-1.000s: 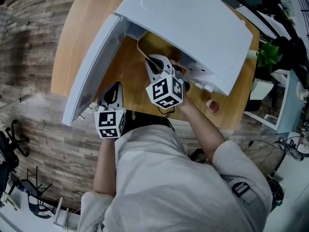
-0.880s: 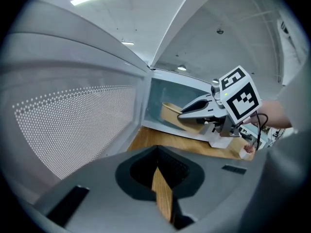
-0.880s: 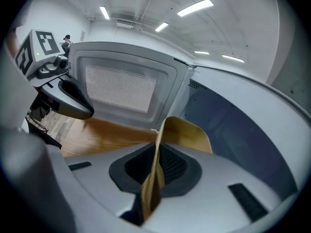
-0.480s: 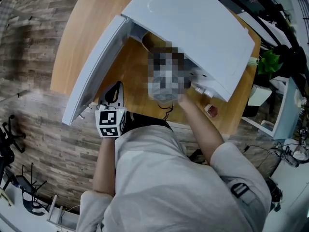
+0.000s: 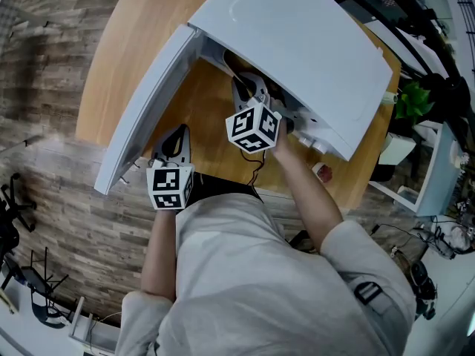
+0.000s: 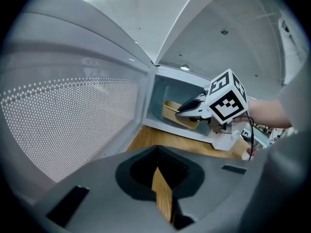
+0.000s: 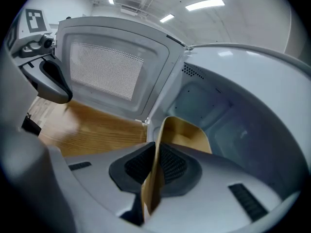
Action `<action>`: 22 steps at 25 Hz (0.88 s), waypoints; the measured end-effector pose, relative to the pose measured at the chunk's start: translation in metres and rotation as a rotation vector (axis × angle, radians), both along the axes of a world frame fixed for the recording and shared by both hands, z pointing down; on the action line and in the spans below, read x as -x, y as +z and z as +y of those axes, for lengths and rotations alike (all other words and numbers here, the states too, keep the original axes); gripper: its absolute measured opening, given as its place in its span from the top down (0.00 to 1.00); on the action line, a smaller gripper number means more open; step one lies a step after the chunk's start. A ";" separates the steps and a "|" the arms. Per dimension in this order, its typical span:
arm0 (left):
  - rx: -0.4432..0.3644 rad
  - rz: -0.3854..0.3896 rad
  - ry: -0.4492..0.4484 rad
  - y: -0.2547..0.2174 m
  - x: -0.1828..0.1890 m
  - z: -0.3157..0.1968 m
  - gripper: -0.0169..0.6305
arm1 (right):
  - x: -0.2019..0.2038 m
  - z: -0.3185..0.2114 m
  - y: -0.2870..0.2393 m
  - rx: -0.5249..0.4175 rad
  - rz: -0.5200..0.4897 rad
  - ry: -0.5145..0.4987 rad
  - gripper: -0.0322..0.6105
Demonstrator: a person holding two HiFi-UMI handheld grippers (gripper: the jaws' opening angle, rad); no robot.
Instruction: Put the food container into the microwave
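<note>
The person's forearms reach out from pale grey sleeves (image 5: pixel 245 273) over the near edge of a round, light wooden table (image 5: pixel 141 21). The left gripper (image 5: pixel 177 133), nearest of the two, hangs just above that edge, beside the lower end of the open microwave door (image 5: pixel 145 102). In its own view, the jaws of the left gripper (image 6: pixel 159 178) are drawn together at the tips. Only a thin slit shows between the pads, with table wood seen through it and nothing held. To its left the door's dotted window mesh (image 6: pixel 73 110) fills the view.

Farther in and to the right, the right gripper (image 5: pixel 245 87) points down into the mouth of the white box-shaped microwave (image 5: pixel 297 35), its marker cube (image 5: pixel 254 127) just outside the opening. In its own view, the pads of the right gripper (image 7: pixel 154 174) are pinched narrowly on the thin side wall of the tan, shallow paper-like food container (image 7: pixel 187 130). The container sits inside the pale grey cavity (image 7: pixel 233 125), past the front sill. I cannot tell whether its base touches the cavity floor. From the left gripper view the container (image 6: pixel 172 111) lies within the opening, near the cavity's left wall.

On the table to the right of the microwave lies a small reddish thing (image 5: pixel 320 171), too small to identify. Beyond the table's right edge stands a green plant (image 5: pixel 412 87).
</note>
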State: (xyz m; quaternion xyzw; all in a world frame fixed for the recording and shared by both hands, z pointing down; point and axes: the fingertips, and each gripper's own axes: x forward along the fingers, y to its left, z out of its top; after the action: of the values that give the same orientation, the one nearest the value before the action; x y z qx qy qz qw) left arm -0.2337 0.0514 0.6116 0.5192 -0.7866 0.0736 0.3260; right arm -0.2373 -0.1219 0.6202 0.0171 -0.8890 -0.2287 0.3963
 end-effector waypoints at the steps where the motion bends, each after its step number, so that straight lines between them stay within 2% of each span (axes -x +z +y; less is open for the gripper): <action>1: 0.001 0.000 -0.001 0.000 0.001 0.000 0.96 | 0.001 -0.001 0.000 -0.007 0.001 -0.002 0.90; 22: 0.022 0.001 -0.006 0.004 0.009 0.001 0.96 | 0.015 -0.027 0.011 -0.160 0.032 -0.036 0.89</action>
State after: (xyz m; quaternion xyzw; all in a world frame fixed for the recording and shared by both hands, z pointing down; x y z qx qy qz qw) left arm -0.2425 0.0523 0.6157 0.5131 -0.7872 0.0812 0.3323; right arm -0.2519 -0.1490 0.6309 0.0290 -0.8617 -0.3063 0.4035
